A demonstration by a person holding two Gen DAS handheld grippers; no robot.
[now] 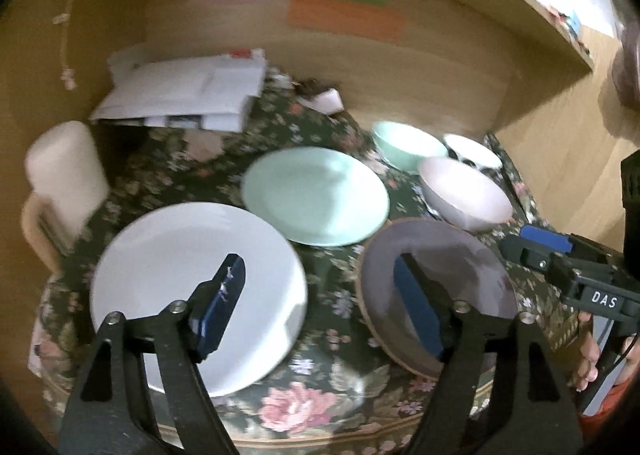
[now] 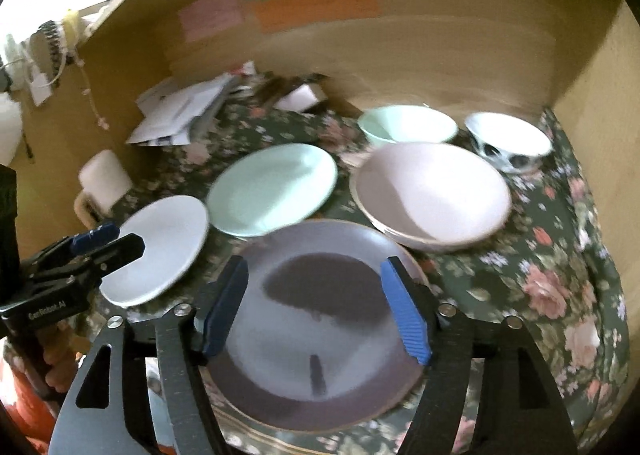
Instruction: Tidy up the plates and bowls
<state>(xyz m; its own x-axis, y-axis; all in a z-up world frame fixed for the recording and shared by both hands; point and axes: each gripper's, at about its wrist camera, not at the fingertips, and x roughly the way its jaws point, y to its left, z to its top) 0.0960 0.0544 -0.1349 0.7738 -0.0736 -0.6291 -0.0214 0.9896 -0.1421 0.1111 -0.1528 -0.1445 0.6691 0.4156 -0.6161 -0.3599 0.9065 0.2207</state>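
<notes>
Both claws stand wide, holding nothing: left claw [image 1: 320, 303], right claw [image 2: 316, 307]. On the floral worktop [image 2: 560, 275], white plate [image 1: 192, 291], green plate [image 1: 316, 195], grey plate [image 2: 320, 319]; three bowls [image 2: 432, 191] appear empty.

Left gripper [image 1: 316, 303] angled downward, jaws apart, nothing between pads. Right gripper [image 2: 316, 299] likewise tilted down, jaws parted, empty. Fingers of person's hand [image 1: 588, 359] wrapped round right gripper's handle.
</notes>
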